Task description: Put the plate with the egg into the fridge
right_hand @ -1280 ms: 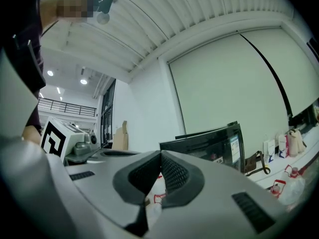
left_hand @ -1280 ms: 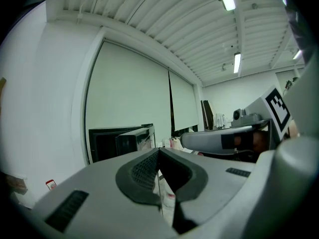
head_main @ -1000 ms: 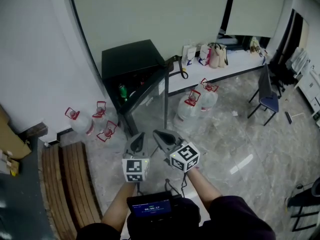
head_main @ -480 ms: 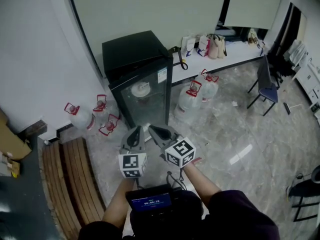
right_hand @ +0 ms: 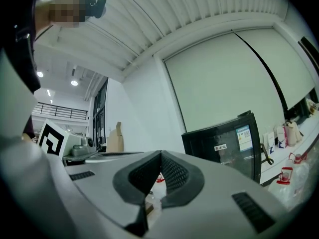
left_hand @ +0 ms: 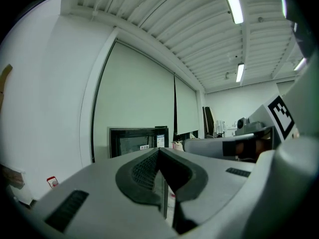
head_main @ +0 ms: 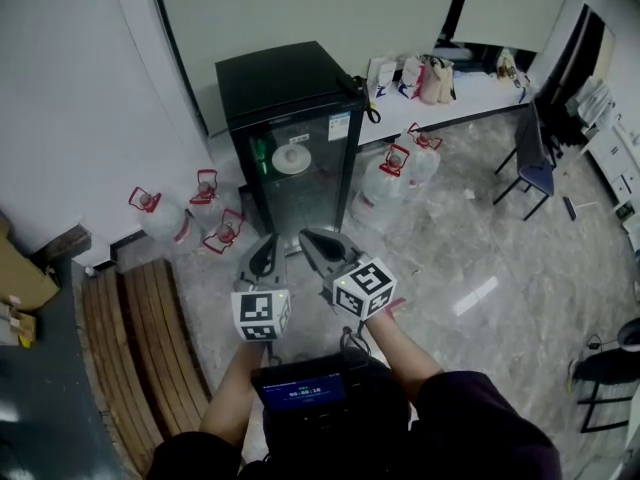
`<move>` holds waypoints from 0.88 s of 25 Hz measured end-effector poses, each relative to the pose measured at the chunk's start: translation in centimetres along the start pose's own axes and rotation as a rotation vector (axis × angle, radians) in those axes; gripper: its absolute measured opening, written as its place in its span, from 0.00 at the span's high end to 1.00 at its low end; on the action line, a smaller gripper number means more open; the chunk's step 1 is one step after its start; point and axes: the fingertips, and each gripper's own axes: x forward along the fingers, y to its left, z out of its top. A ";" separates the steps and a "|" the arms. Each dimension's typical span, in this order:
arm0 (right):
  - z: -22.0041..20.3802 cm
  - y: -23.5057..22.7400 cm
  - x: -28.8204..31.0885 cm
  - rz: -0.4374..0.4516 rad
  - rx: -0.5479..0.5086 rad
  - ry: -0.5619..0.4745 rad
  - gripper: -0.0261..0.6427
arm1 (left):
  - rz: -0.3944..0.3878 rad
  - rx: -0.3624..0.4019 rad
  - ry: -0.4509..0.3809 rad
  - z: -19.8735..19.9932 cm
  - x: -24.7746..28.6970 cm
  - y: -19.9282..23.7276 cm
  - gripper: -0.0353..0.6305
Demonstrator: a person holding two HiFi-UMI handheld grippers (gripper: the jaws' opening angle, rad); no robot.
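The black fridge (head_main: 290,133) stands against the wall with its glass door closed. Through the glass a white plate (head_main: 291,159) shows on an upper shelf, with a small pale lump on it; a green can (head_main: 260,156) stands to its left. My left gripper (head_main: 268,251) and right gripper (head_main: 312,240) are side by side in front of me, well short of the fridge, both shut and empty. In the left gripper view the closed left gripper (left_hand: 159,151) points at the fridge (left_hand: 138,142). From the right gripper (right_hand: 160,154) the fridge (right_hand: 227,143) lies to the right.
Water jugs with red handles stand left of the fridge (head_main: 160,218) and right of it (head_main: 395,173). A wooden bench (head_main: 130,358) lies at my left. A low white ledge with bags (head_main: 430,78) runs behind, and a blue chair (head_main: 535,163) is at the right.
The fridge door, open a second ago, has swung closed. Both grippers stay shut and close together; they sit a little higher in the view.
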 end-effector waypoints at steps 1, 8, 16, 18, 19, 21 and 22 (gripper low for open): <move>0.0 0.1 0.3 -0.002 -0.004 -0.001 0.95 | -0.001 -0.003 -0.001 0.0 0.0 0.2 0.93; 0.1 -0.8 1.6 0.002 -0.011 0.003 0.95 | 0.001 -0.018 0.014 -0.9 1.1 0.8 0.93; 0.0 -4.4 3.5 0.024 -0.003 0.011 0.95 | 0.024 -0.020 0.021 -1.1 5.1 1.8 0.93; 0.0 -5.4 4.0 0.029 -0.003 0.011 0.95 | 0.033 -0.024 0.023 -1.3 6.2 2.0 0.93; 0.0 -6.0 4.2 0.031 -0.002 0.011 0.95 | 0.035 -0.023 0.024 -1.3 6.7 2.1 0.93; 0.2 -7.3 4.7 0.035 0.000 0.010 0.95 | 0.037 -0.019 0.026 -1.2 8.0 2.1 0.93; 0.3 -7.9 4.9 0.035 0.001 0.010 0.95 | 0.039 -0.016 0.026 -1.2 8.7 2.1 0.93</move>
